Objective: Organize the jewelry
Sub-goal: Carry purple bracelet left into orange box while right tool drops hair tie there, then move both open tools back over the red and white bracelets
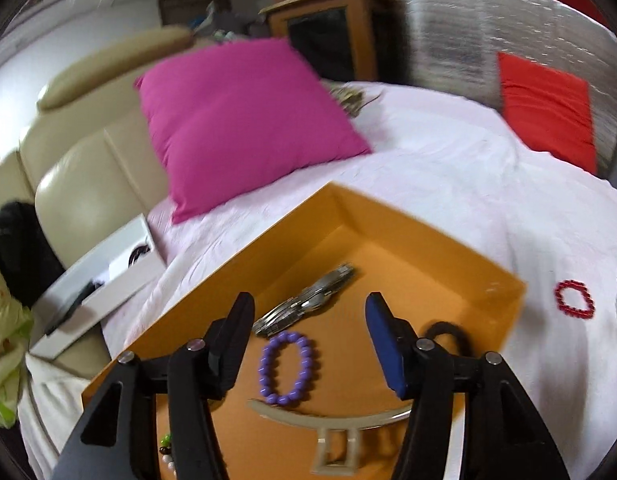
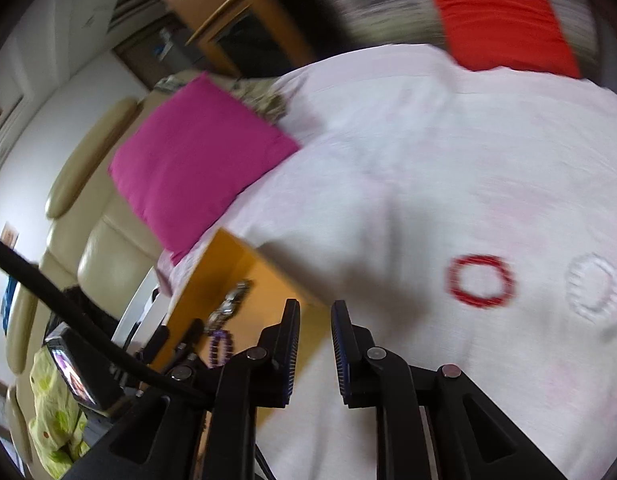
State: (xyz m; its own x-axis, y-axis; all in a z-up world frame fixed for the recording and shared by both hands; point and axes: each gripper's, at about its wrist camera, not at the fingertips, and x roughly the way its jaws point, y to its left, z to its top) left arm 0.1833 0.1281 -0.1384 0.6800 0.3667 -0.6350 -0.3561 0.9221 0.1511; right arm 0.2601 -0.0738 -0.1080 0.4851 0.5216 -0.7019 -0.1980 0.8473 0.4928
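Observation:
An orange box lies on the white bed sheet. Inside it are a silver watch, a purple bead bracelet, a beige hair claw and a dark hair tie. My left gripper is open and empty above the box. A red bead bracelet and a white bead bracelet lie on the sheet right of the box. My right gripper hangs over the sheet with its jaws slightly apart and nothing between them.
A magenta cushion lies behind the box and a red cushion at the far right. A beige leather sofa stands left, with a white box and a green cloth beside it.

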